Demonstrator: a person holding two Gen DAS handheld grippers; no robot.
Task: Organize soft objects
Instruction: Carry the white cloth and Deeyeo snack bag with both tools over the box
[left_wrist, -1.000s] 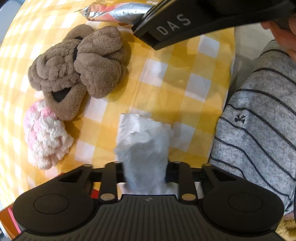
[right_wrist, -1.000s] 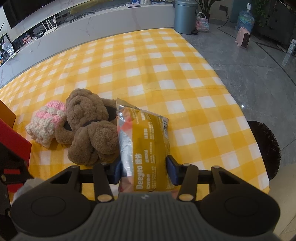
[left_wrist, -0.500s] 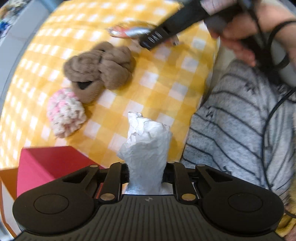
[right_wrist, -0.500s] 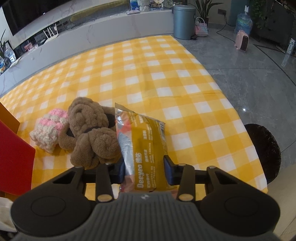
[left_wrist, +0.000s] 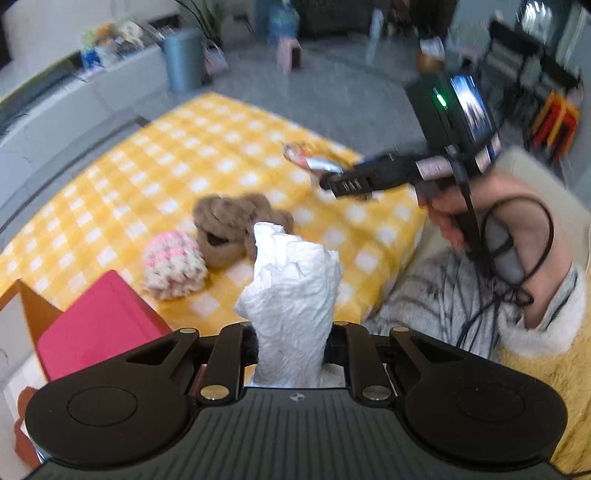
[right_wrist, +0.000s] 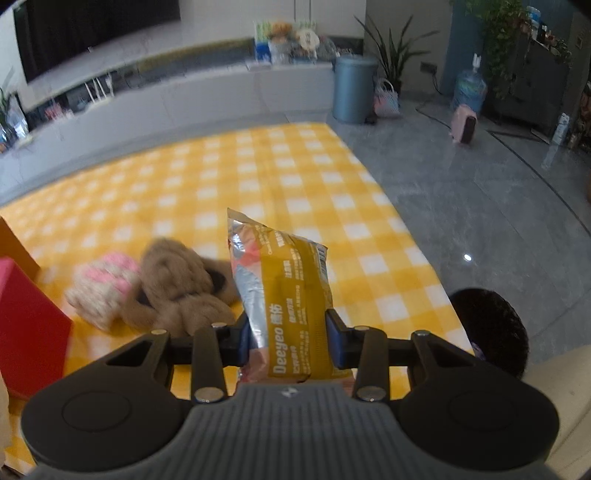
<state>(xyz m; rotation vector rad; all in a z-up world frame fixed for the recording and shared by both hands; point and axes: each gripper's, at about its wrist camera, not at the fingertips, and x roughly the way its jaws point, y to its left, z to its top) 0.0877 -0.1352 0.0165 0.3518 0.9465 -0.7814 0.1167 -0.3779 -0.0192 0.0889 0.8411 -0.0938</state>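
A red box (left_wrist: 96, 325) sits at far left beside a pink-and-white knitted ball (left_wrist: 173, 267) and brown plush slippers (left_wrist: 229, 225) on the yellow checked desk (left_wrist: 147, 177). The left tool (left_wrist: 291, 339) clamps crumpled white tissue (left_wrist: 295, 288), raised above it. The right tool (right_wrist: 288, 332) clamps a yellow snack packet (right_wrist: 284, 291).

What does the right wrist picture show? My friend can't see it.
The right gripper holds a yellow snack bag above a yellow checked cloth. A brown plush and a pink knit ball lie there.
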